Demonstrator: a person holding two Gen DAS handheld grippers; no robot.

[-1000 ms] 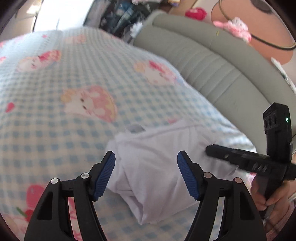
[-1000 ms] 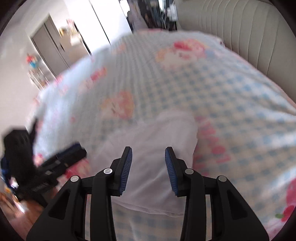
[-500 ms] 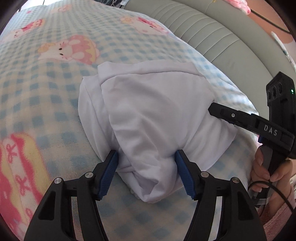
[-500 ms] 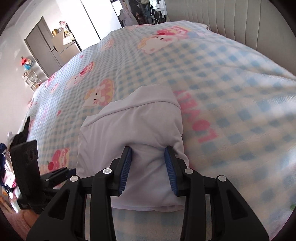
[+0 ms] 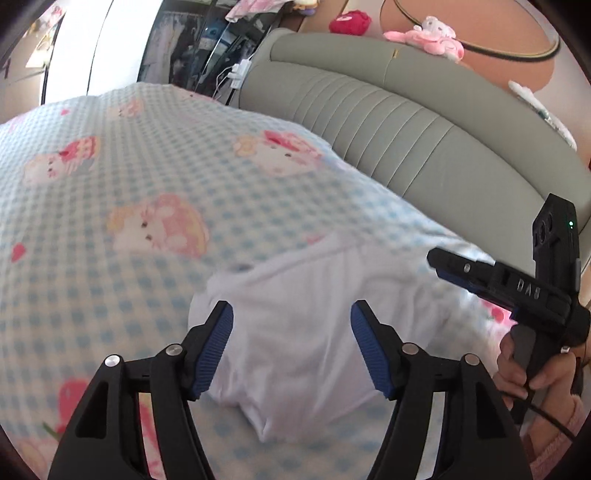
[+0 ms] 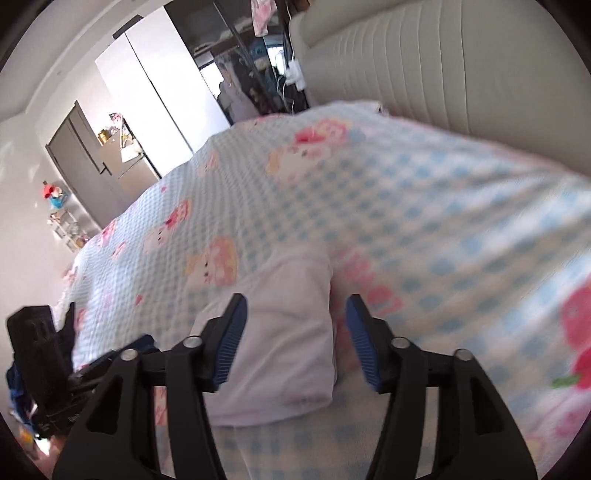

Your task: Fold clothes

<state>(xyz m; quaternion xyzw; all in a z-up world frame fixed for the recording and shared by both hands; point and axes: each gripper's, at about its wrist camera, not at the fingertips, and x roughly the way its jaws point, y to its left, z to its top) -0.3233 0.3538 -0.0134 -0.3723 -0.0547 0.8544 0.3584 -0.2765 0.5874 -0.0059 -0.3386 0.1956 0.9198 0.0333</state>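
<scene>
A white garment (image 5: 317, 332) lies folded into a compact bundle on the blue-checked bedspread (image 5: 110, 177). It also shows in the right wrist view (image 6: 291, 332). My left gripper (image 5: 291, 347) is open and empty, raised just above the bundle's near edge. My right gripper (image 6: 295, 336) is open and empty, above the bundle's near end. The right gripper shows at the right of the left wrist view (image 5: 491, 280), beside the bundle. The left gripper shows at the lower left of the right wrist view (image 6: 92, 369).
A grey padded headboard (image 5: 406, 122) runs along the bed's far right side. Plush toys (image 5: 428, 35) sit on the ledge behind it. A wardrobe and doors (image 6: 147, 92) stand beyond the bed's far end. The bedspread (image 6: 443, 206) stretches wide around the bundle.
Both grippers have lifted up and back from the bundle. The right gripper's jaws, narrow on the cloth before, have opened wide. The bundle stays on the bed.
</scene>
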